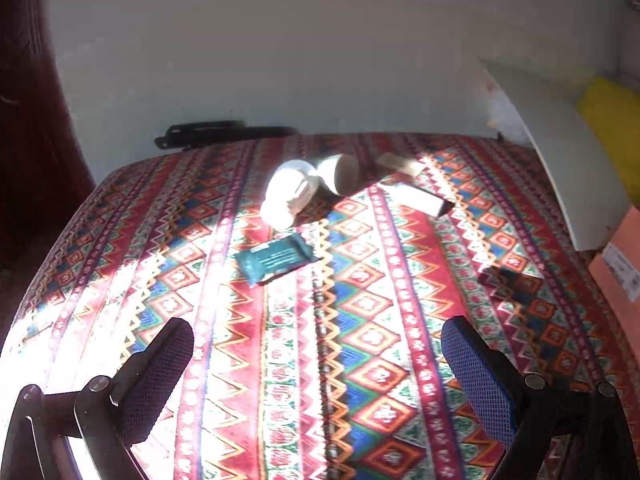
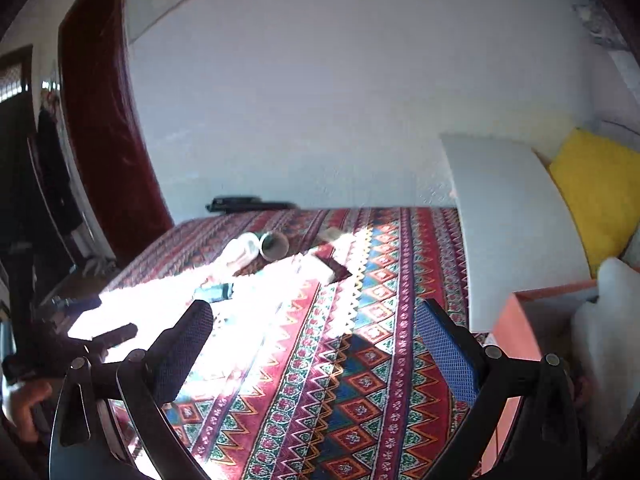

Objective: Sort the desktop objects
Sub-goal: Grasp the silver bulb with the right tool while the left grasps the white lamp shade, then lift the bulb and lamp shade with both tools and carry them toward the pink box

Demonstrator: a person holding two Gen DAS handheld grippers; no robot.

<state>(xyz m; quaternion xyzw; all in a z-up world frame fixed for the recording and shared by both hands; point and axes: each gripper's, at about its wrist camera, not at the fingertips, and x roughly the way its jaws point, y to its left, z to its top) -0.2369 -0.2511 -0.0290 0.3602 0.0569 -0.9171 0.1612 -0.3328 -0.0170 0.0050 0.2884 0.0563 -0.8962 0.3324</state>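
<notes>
Left wrist view: left gripper (image 1: 318,344) and right gripper (image 2: 314,330), jaws wide and empty, approaching; next, likely reach the teal packet (image 1: 275,261).

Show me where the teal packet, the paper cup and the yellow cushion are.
teal packet (image 1: 276,258): left wrist view, middle of its face.
paper cup (image 1: 342,172): left wrist view, its open mouth.
yellow cushion (image 2: 596,192): right wrist view, middle of its front.

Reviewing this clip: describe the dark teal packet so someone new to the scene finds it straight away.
Start at the patterned red tablecloth covering the table against the white wall. Near its middle lies a cluster of pale items: a white bottle on its side and a paper cup. The teal packet lies flat just nearer the camera than the bottle, the only dark, flat, rectangular wrapper there.
</notes>
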